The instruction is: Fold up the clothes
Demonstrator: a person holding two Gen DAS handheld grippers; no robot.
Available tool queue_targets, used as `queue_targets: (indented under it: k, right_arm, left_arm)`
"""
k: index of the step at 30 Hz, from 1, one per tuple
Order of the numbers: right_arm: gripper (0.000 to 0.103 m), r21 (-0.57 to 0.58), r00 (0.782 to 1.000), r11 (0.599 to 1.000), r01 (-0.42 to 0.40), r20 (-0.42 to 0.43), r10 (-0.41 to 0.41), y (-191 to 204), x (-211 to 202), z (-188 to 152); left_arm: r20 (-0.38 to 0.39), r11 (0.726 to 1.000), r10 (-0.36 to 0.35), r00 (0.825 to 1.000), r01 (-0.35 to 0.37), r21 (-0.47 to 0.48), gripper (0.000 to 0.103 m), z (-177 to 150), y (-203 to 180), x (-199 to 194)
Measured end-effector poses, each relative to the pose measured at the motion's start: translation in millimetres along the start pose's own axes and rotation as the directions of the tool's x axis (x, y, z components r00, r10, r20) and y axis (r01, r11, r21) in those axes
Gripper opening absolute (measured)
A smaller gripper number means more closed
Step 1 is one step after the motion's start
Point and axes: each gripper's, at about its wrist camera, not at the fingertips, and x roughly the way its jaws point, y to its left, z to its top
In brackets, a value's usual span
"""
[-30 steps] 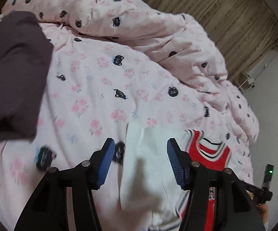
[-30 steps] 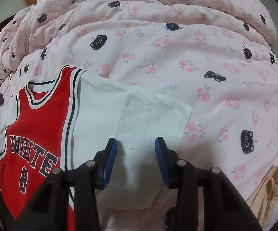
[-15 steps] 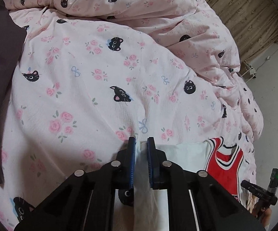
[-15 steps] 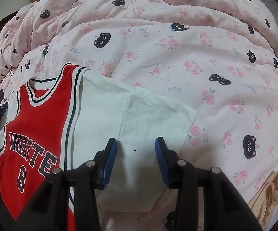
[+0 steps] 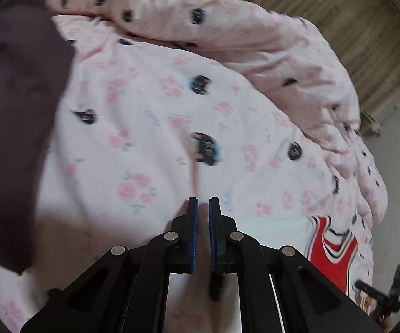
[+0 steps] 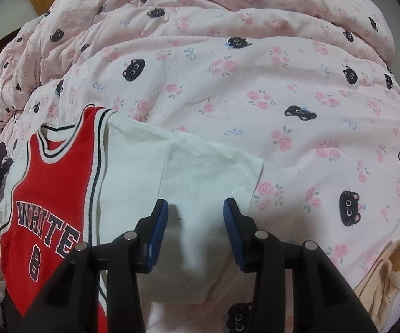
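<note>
red-and-white jersey tee laid flat on the cat-print duvet, left gripper pinched nearly closed, what's held can't be told through blur, right gripper spread wide over the white sleeve

A soft, crinkled cotton-like quilt, matt pink with printed cats and roses, is covering the bed. On it, toward the lower left of the right wrist frame, a shirt is lying in matt white woven cloth with a red jersey panel edged in ribbed knit trim. A cream ribbed knit is showing at lower right. Each claw, left and right, is showing matt black plastic links, shiny metal pins and ridged blue pads. A dark matt cloth is filling the left wrist frame's left side.
</note>
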Motion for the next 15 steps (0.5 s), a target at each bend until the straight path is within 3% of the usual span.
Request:
queue_targets:
  k: [3,5,9,15]
  right_arm:
    - [0.062,0.005,0.999,1.000,-0.009,0.039,0.009,-2.1,-14.2,-5.6]
    - [0.063,0.002,0.998,1.000,-0.018,0.060,0.018,0.2,-25.0,-14.2]
    - [0.063,-0.024,0.995,1.000,-0.019,0.093,0.021,11.6,-44.3,-34.0]
    - [0.063,-0.106,0.987,0.993,-0.047,0.146,0.062,47.5,-73.1,-73.5]
  left_arm:
    - [0.051,1.000,-0.013,0.999,0.014,-0.016,0.019,-1.2,5.7,-31.3]
    - [0.060,0.999,-0.044,0.997,0.044,0.003,0.030,-9.4,3.0,-55.3]
    - [0.034,0.993,-0.103,0.994,0.101,0.059,0.032,-45.2,-8.8,-97.1]
    - [-0.065,0.971,-0.182,0.981,0.190,0.144,0.032,-124.3,-33.8,-139.6]
